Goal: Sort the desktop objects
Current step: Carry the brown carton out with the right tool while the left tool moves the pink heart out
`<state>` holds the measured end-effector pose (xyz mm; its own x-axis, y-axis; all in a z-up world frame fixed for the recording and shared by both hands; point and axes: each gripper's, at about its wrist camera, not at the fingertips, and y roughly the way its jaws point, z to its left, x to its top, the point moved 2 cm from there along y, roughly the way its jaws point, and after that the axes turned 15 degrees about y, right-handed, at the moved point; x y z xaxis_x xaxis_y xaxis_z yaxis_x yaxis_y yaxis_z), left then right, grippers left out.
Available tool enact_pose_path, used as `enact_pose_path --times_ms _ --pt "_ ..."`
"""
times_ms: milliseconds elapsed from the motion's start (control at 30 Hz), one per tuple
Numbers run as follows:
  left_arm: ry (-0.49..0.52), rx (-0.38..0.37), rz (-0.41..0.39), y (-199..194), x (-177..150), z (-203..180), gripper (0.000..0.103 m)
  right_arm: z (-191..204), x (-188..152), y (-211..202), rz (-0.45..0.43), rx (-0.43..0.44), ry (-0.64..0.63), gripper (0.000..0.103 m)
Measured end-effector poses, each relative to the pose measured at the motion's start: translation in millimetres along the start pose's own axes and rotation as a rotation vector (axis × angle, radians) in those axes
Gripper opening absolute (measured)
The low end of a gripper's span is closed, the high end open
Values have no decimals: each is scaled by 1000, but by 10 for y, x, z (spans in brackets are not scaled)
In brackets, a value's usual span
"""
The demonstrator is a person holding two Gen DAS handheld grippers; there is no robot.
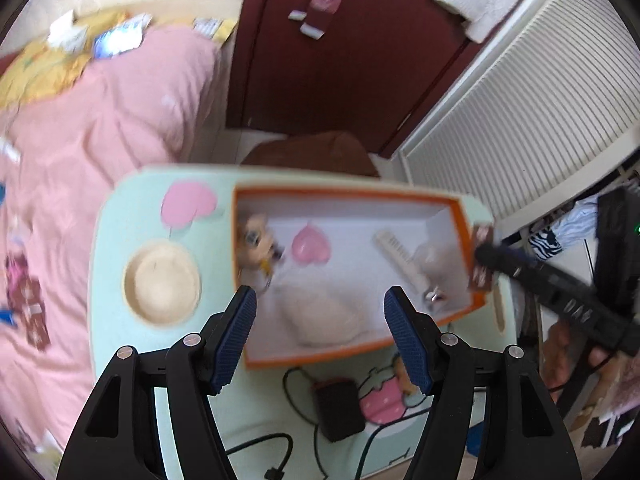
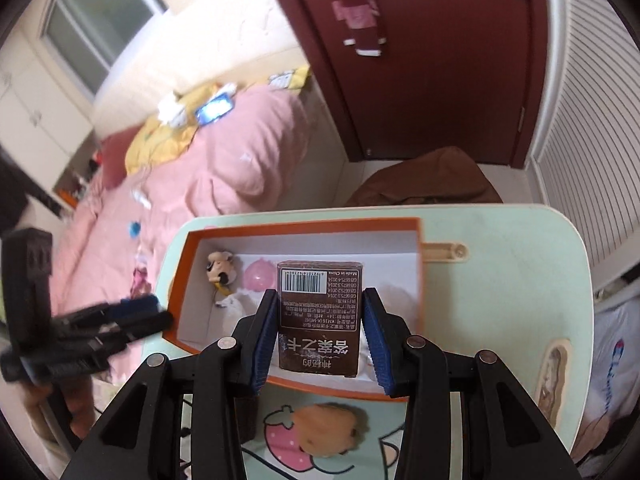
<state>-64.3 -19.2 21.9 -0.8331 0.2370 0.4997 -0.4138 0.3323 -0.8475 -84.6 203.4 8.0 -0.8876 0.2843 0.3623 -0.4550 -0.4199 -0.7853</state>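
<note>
Right tongs (image 2: pixel 320 330): nearest the right wrist camera, clamping a brown carton (image 2: pixel 320 316) by its two side faces, blue pads pressing on both; carton hanging over the near part of the orange box (image 2: pixel 178 280), barcode end pointing away from the camera.
Left tongs (image 1: pixel 320 334): standing apart with nothing between the pads, hovering over the near rim of the orange box; in the right wrist view showing at the far left edge as a blurred dark shape.
Orange box: sitting on the mint-green tabletop (image 2: pixel 500 280), white inside, open at the top.
Box contents: small doll head (image 2: pixel 220 266) lying at the left end; pink heart-shaped thing (image 2: pixel 258 276) lying just beside it; white comb (image 1: pixel 394 249) lying toward the right end; pale soft item (image 1: pixel 328 316) lying in the near part, too blurred to name.
Tabletop extras: round beige recess (image 1: pixel 162 282) showing left of the box; black adapter (image 1: pixel 340 408) with its cable lying near the front edge; tan plush piece (image 2: pixel 330 428) lying on the strawberry print, just in front of the box.
Surroundings: pink bed (image 1: pixel 100 128) lying left of the tabletop; dark red door (image 2: pixel 440 60) standing behind it; brown cushion (image 2: pixel 428 180) sitting just behind the far edge.
Image quality: left wrist view blurring noticeably.
</note>
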Motion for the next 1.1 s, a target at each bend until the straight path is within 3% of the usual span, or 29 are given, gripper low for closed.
enact_pose_path --times_ms 100,233,467,600,767,867,967,1100 --pt "77 50 -11 76 205 -146 67 -124 -16 -74 -7 27 25 41" --pt "152 156 73 532 278 -289 66 -206 -80 -152 -13 70 32 41" --pt "211 270 142 1081 309 -360 54 -287 -202 -114 29 108 47 41" --pt "159 270 233 1340 254 -182 46 -322 -217 -90 43 130 63 41" --pt "114 222 233 1362 245 -60 39 -327 -234 -68 49 145 71 41" --pt "140 237 217 1371 223 -93 39 -313 -246 -46 54 144 65 41" --pt "115 204 198 1310 213 -68 39 -283 -275 -45 52 133 49 41" --pt "91 173 96 937 252 -111 39 -241 -325 -66 51 122 28 41"
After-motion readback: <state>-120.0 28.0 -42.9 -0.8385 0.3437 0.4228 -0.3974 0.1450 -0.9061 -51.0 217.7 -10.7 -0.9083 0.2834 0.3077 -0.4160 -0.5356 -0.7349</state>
